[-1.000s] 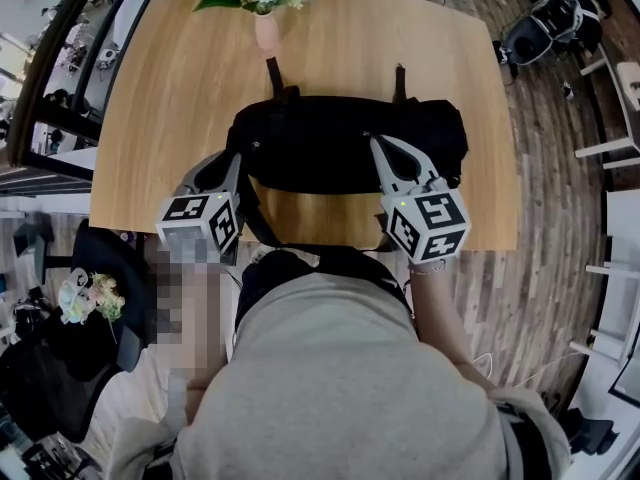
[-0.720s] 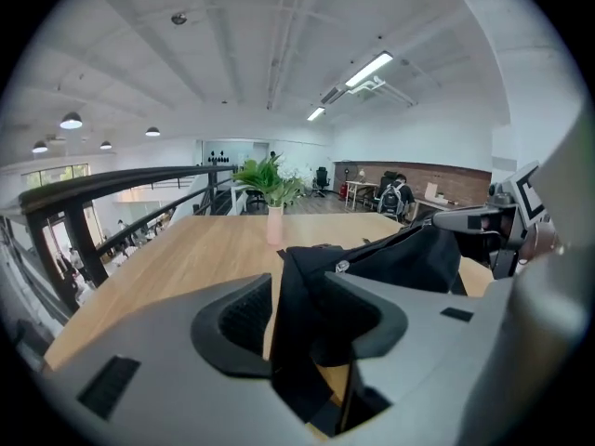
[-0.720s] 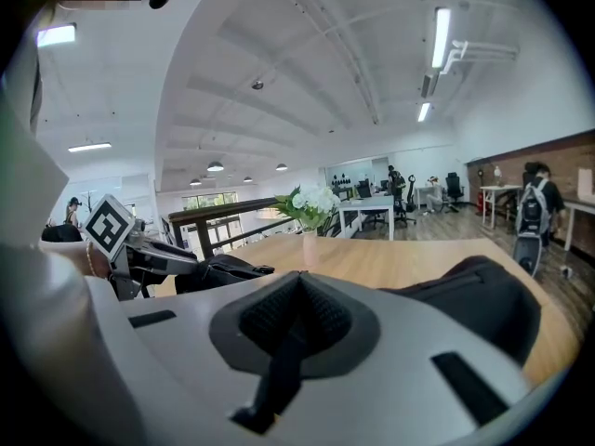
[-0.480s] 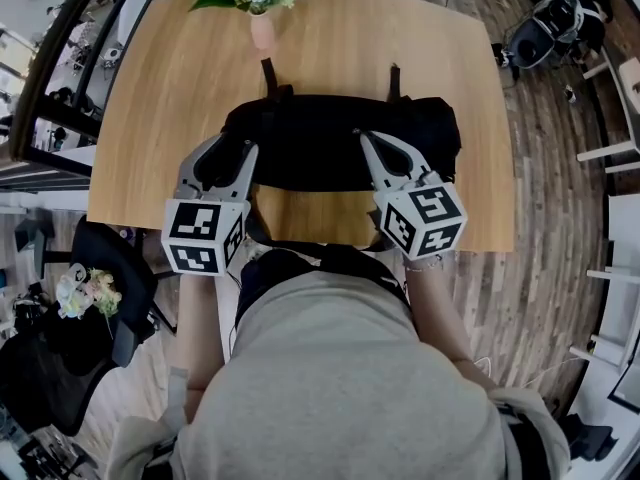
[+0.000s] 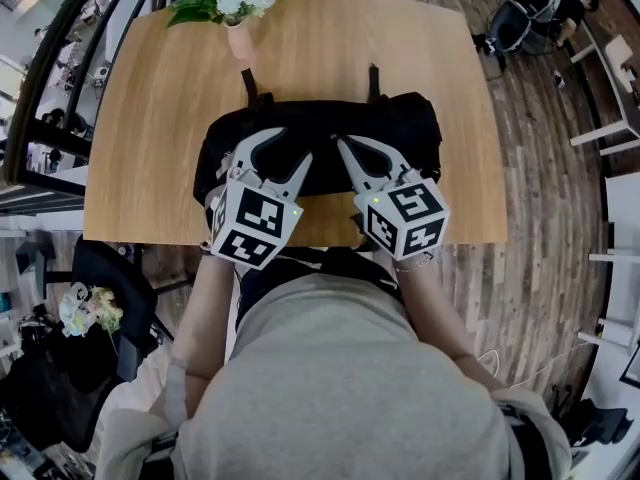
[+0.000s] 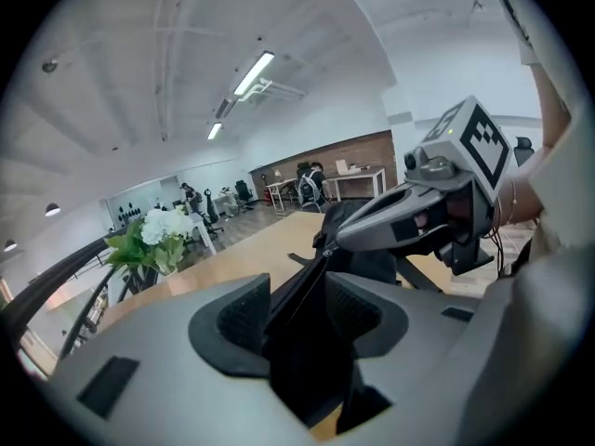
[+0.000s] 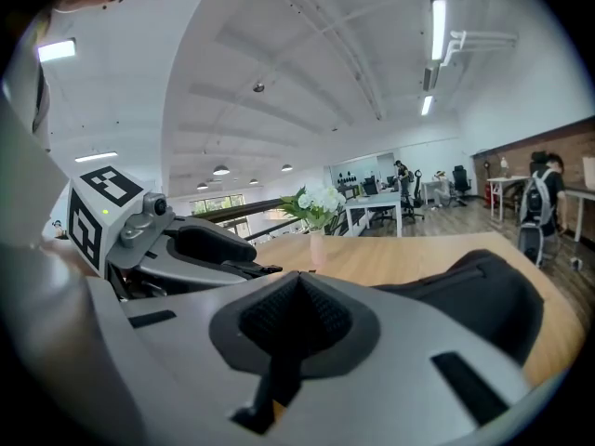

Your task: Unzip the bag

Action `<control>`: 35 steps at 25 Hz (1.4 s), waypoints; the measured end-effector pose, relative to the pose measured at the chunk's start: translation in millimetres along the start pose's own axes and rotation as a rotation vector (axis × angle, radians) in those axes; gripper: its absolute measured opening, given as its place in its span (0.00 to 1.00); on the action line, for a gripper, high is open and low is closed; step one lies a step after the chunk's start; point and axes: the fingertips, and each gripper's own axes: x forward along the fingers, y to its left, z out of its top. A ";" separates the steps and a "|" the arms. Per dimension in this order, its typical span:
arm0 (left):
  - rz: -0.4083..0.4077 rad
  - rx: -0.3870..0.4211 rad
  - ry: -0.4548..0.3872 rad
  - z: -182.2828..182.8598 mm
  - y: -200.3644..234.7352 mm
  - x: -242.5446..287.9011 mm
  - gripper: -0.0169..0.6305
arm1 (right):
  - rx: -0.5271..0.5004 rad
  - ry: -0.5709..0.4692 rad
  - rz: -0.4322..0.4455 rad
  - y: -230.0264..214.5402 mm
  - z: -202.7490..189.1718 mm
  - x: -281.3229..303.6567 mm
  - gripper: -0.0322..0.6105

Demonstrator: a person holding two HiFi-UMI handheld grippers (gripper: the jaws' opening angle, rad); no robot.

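Observation:
A black bag [image 5: 400, 128] lies across the wooden table [image 5: 140, 118]. My left gripper [image 5: 288, 146] is at the bag's near side, close beside the right one. Its jaws have just been opening and now stand wide. A black flap of the bag [image 6: 307, 342] rises between the pads [image 6: 237, 319] without being pressed. My right gripper [image 5: 340, 143] is shut, its tips at the bag's top edge. In the left gripper view its tips [image 6: 325, 242] pinch a small metal zipper pull. The bag [image 7: 474, 295] bulges to the right in the right gripper view.
A pink vase of white flowers [image 5: 238, 38] stands at the table's far edge, behind the bag's two straps [image 5: 372, 78]. The person's body fills the near side. A backpack [image 5: 530, 13] and chairs stand on the floor to the right.
My left gripper let go at the bag's left end, opened, rolled, and slid right to sit beside the right gripper. The right gripper has stayed put and shut.

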 end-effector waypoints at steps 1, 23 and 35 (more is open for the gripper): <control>-0.006 -0.004 0.017 -1.2 -1.9 4.1 0.31 | -0.001 0.000 0.002 0.1 0.2 -0.7 0.06; 0.055 0.123 0.139 -13.1 -12.3 35.5 0.11 | -0.025 0.010 0.036 -2.2 0.9 0.6 0.06; 0.051 0.094 0.117 -12.8 -10.7 33.2 0.11 | 0.001 -0.011 0.013 -7.9 -1.3 1.1 0.07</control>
